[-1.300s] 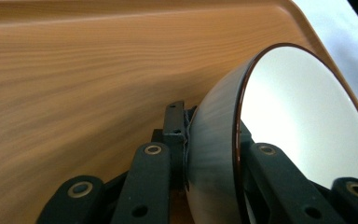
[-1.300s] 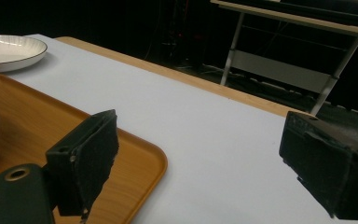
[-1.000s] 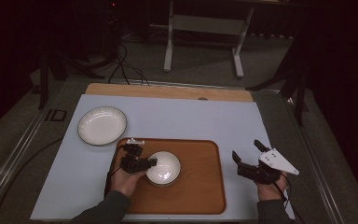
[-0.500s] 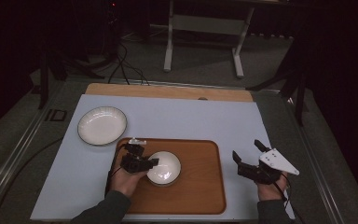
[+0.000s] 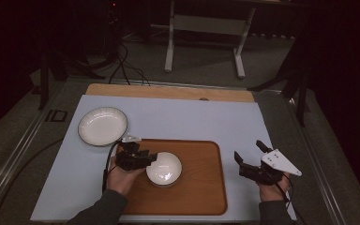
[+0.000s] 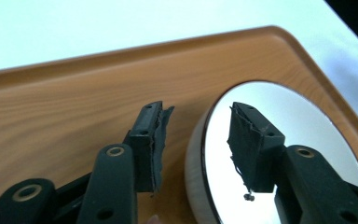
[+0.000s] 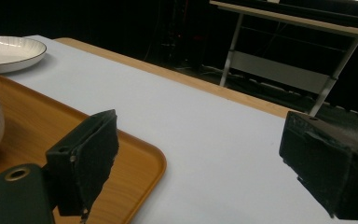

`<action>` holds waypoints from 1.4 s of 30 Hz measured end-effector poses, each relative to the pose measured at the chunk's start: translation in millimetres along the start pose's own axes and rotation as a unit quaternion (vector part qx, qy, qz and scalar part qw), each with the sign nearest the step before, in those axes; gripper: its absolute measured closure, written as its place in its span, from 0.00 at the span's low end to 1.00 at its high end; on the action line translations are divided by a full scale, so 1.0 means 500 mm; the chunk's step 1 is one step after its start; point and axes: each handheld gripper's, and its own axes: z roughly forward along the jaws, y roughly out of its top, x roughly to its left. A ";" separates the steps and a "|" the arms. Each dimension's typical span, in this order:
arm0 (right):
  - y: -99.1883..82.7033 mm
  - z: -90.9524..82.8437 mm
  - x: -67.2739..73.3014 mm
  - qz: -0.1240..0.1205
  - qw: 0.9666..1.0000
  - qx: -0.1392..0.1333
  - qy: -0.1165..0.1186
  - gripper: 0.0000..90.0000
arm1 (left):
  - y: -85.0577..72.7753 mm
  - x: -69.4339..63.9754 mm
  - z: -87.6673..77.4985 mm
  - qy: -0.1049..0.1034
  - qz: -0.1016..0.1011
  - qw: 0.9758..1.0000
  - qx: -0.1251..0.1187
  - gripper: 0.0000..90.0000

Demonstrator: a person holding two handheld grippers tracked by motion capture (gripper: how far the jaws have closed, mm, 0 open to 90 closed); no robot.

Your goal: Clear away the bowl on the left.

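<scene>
On wooden tray [image 5: 201,187], empty bowl [image 5: 164,168].

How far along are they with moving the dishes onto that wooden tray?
Done: the bowl sits on the tray. In hand: the left gripper has just been opening, its jaws astride the bowl's rim without pressing it. Left: the plate lies on the table beside the tray; the right gripper waits open.

overhead view, claw close-ups, shared tray [image 5: 201,187]
</scene>
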 end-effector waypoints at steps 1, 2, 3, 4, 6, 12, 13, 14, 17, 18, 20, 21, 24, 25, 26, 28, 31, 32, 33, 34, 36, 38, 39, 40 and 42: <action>0.000 0.000 0.000 0.000 1.000 0.000 0.000 0.12 | 0.002 0.002 -0.004 -0.003 0.000 1.000 -0.003 0.63; 0.000 0.000 0.000 0.000 1.000 0.000 -0.001 0.12 | 0.004 0.004 -0.009 -0.005 0.002 1.000 -0.007 0.63; 0.000 0.000 -0.001 0.000 1.000 -0.001 -0.001 0.12 | 0.006 0.005 -0.014 -0.003 0.003 1.000 -0.011 0.62; 0.000 0.000 -0.001 0.000 1.000 -0.001 -0.001 0.12 | 0.009 0.007 -0.019 0.000 0.003 1.000 -0.016 0.60; 0.000 -0.001 -0.001 0.000 1.000 -0.001 -0.001 0.12 | 0.013 0.012 -0.031 0.003 0.003 1.000 -0.027 0.59; 0.000 -0.001 -0.002 0.001 1.000 -0.002 -0.001 0.12 | 0.020 0.035 -0.069 0.028 0.003 0.998 -0.063 0.56; 0.000 -0.001 -0.002 0.001 1.000 -0.002 -0.001 0.12 | 0.022 0.039 -0.076 0.033 0.005 0.997 -0.068 0.55; 0.000 -0.001 -0.003 0.000 1.000 -0.003 -0.002 0.12 | 0.023 0.041 -0.083 0.038 0.006 0.996 -0.075 0.54; 0.000 -0.002 -0.002 0.002 1.000 -0.002 -0.003 0.12 | 0.024 0.053 -0.101 0.056 0.009 0.994 -0.090 0.51; 0.000 -0.002 -0.003 0.002 1.000 -0.002 -0.003 0.12 | 0.025 0.057 -0.107 0.058 0.006 0.994 -0.093 0.50; 0.000 -0.002 -0.003 0.003 1.000 -0.002 -0.003 0.12 | 0.025 0.067 -0.118 0.066 0.004 0.993 -0.098 0.50; 0.000 -0.002 -0.003 0.002 1.000 -0.002 -0.003 0.12 | 0.024 0.071 -0.123 0.072 0.002 0.992 -0.102 0.50; 0.000 -0.002 -0.003 0.002 1.000 -0.001 -0.003 0.12 | 0.023 0.086 -0.139 0.088 -0.004 0.990 -0.113 0.49; 0.000 -0.002 -0.003 0.002 1.000 -0.001 -0.003 0.12 | 0.022 0.091 -0.144 0.095 -0.004 0.989 -0.116 0.48; 0.000 -0.002 -0.003 0.002 1.000 -0.001 -0.004 0.12 | 0.021 0.095 -0.148 0.104 -0.005 0.987 -0.122 0.48; 0.000 -0.002 -0.003 0.003 1.000 -0.001 -0.004 0.12 | 0.018 0.103 -0.158 0.132 -0.001 0.982 -0.132 0.47; 0.000 -0.002 -0.004 0.003 1.000 -0.001 -0.004 0.12 | 0.013 0.114 -0.171 0.164 0.001 0.976 -0.144 0.44; 0.000 -0.002 -0.004 0.003 1.000 -0.001 -0.004 0.12 | 0.012 0.119 -0.175 0.171 0.001 0.974 -0.148 0.44; 0.000 -0.002 -0.004 0.003 1.000 -0.001 -0.004 0.12 | 0.011 0.123 -0.179 0.174 0.000 0.973 -0.150 0.43; 0.000 -0.002 -0.005 0.002 1.000 -0.001 -0.004 0.12 | 0.009 0.128 -0.183 0.177 0.000 0.972 -0.151 0.43; 0.000 -0.002 -0.004 0.002 1.000 -0.001 -0.005 0.12 | 0.006 0.136 -0.189 0.181 -0.004 0.971 -0.157 0.41; 0.000 -0.002 -0.005 0.002 1.000 -0.001 -0.005 0.12 | 0.004 0.140 -0.192 0.184 -0.007 0.970 -0.160 0.40; 0.000 -0.002 -0.005 0.002 1.000 -0.001 -0.005 0.12 | 0.001 0.148 -0.197 0.187 -0.008 0.968 -0.165 0.40; -0.001 -0.002 -0.005 0.003 1.000 0.000 -0.005 0.12 | 0.000 0.152 -0.201 0.186 -0.009 0.968 -0.168 0.39; -0.001 -0.001 -0.006 0.003 1.000 0.000 -0.005 0.12 | -0.003 0.159 -0.206 0.186 -0.010 0.967 -0.172 0.39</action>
